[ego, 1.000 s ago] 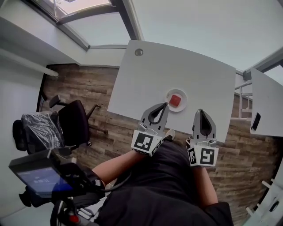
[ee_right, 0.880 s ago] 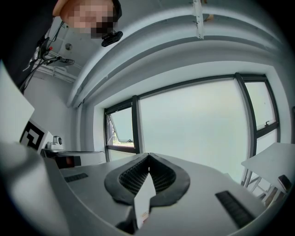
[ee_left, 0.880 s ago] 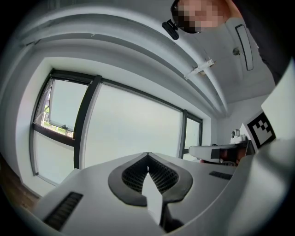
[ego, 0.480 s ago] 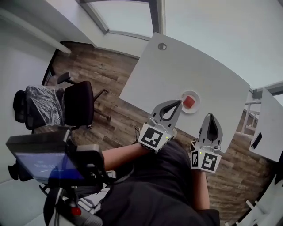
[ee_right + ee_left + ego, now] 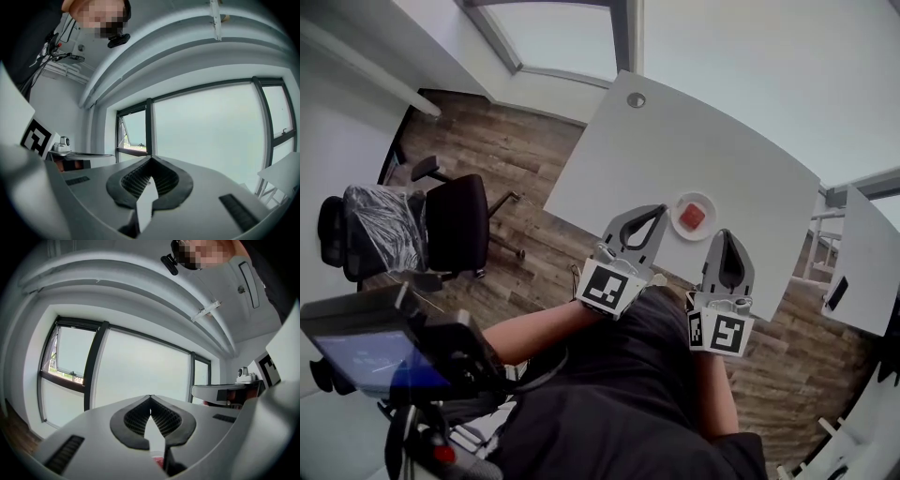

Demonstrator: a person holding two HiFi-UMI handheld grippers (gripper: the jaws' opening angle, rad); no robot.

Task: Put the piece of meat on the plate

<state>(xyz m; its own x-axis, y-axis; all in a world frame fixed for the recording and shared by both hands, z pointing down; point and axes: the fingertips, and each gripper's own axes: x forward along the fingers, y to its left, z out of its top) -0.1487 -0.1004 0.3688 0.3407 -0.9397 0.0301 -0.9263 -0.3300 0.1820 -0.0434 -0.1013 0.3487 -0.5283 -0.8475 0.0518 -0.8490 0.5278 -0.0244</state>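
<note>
A red piece of meat [image 5: 693,217] lies on a small white plate [image 5: 680,208] near the front edge of the white table [image 5: 675,150]. My left gripper [image 5: 662,208] is held level just left of the plate, its jaws shut with nothing in them. My right gripper [image 5: 725,232] hovers at the table's front edge, below and right of the plate, also shut and holding nothing. In the left gripper view the jaw tips of the left gripper [image 5: 150,397] meet, with a bit of the red meat [image 5: 159,461] showing below them. In the right gripper view the right gripper [image 5: 150,158] has its tips together.
A black office chair [image 5: 455,225] stands on the wooden floor left of the table. A second white table [image 5: 862,272] with a dark phone [image 5: 837,292] is at the right. A device with a screen [image 5: 366,361] sits at lower left. Large windows face both grippers.
The head camera has swung. Both grippers have drifted slightly left relative to the plate and stay shut. The meat rests on the plate throughout.
</note>
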